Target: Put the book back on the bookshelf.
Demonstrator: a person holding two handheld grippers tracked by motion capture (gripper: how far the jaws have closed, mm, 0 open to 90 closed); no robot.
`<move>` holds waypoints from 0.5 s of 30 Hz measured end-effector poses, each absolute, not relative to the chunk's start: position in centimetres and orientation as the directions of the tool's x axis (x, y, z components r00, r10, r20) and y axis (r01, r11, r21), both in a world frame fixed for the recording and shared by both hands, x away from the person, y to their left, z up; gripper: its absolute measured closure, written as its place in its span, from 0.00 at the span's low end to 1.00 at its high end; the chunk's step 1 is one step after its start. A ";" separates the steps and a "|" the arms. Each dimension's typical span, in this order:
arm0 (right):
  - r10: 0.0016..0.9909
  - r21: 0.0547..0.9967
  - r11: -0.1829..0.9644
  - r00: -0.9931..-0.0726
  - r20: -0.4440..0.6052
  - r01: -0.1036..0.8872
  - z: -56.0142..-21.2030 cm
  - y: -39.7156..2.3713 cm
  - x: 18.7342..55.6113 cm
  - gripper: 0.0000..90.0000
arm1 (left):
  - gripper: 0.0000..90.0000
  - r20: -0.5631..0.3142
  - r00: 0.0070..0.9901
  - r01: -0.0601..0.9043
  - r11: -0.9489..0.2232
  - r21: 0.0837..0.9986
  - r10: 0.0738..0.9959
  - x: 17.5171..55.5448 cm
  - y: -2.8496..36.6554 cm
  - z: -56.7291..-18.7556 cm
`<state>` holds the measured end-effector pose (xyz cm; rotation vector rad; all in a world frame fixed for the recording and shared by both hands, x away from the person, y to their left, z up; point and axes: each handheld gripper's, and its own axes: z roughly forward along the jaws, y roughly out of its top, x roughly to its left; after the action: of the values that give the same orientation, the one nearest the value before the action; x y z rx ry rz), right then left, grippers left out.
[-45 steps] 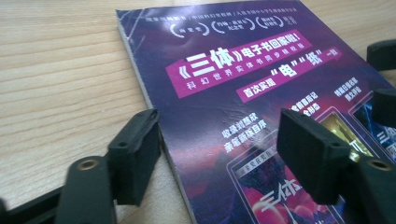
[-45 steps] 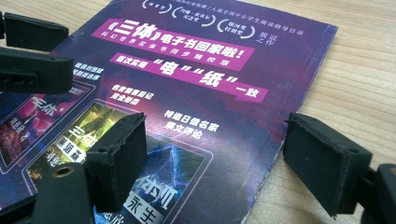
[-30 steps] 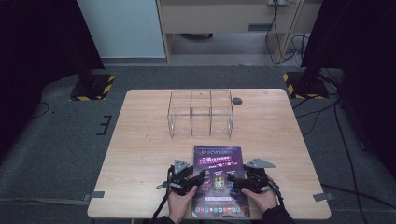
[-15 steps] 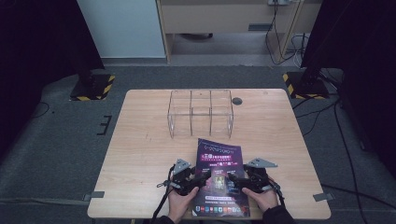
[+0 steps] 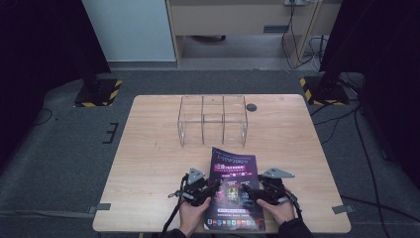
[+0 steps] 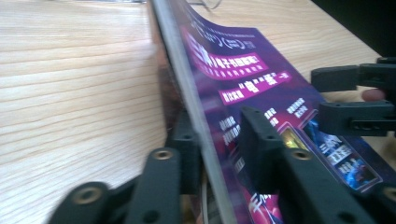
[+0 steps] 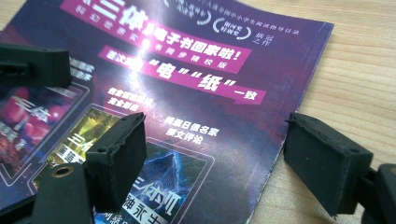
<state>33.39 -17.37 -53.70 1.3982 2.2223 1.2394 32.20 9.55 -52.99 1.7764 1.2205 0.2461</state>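
Observation:
A purple magazine [image 5: 233,193] lies near the table's front edge, between both hands. My left gripper [image 5: 212,187] has just been closing its jaws, and they now clamp the magazine's left edge [image 6: 261,79], one jaw under it and one on the cover. That edge is raised off the wood in the left gripper view [image 6: 217,135]. My right gripper [image 5: 250,191] stands open at the right side: one jaw hovers over the cover [image 7: 196,93], the other over bare wood beside the edge [image 7: 215,149]. The right gripper's jaws [image 6: 355,98] are across the cover in the left gripper view.
A clear acrylic divider box [image 5: 213,119] stands at the middle back of the wooden table [image 5: 148,163], with a small black disc [image 5: 251,107] to its right. Bare wood lies on the left and right. Cables trail from both grippers over the front edge.
The left jaws have come together on the magazine's left edge. The magazine has shifted slightly and its left side has lifted. The right gripper has kept still.

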 end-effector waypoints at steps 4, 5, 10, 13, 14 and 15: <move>0.828 0.759 0.186 -0.516 0.221 0.624 -53.7 -17.4 33.4 0.25 | 0.84 -0.320 0.487 0.633 -0.076 0.771 0.813 32.1 9.6 -52.9; 0.829 0.759 0.186 -0.515 0.220 0.624 -53.7 -17.4 33.4 0.25 | 0.85 -0.323 0.486 0.636 -0.075 0.768 0.812 32.1 9.6 -52.8; 0.830 0.760 0.183 -0.512 0.220 0.624 -53.7 -17.4 33.4 0.26 | 0.90 -0.335 0.505 0.628 -0.072 0.775 0.796 32.0 9.7 -52.3; 0.829 0.759 0.183 -0.513 0.222 0.625 -53.7 -17.4 33.4 0.26 | 0.93 -0.340 0.524 0.619 -0.074 0.782 0.781 31.8 9.6 -51.8; 0.829 0.759 0.184 -0.514 0.222 0.625 -53.7 -17.4 33.5 0.26 | 0.94 -0.331 0.533 0.610 -0.083 0.788 0.779 31.7 9.5 -51.6; 0.828 0.759 0.185 -0.515 0.222 0.624 -53.7 -17.5 33.5 0.26 | 0.94 -0.317 0.536 0.604 -0.092 0.792 0.782 31.6 9.4 -51.5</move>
<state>33.49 -17.46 -53.71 1.3950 2.2214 1.2387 31.60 9.42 -51.48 1.7887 1.1532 0.2270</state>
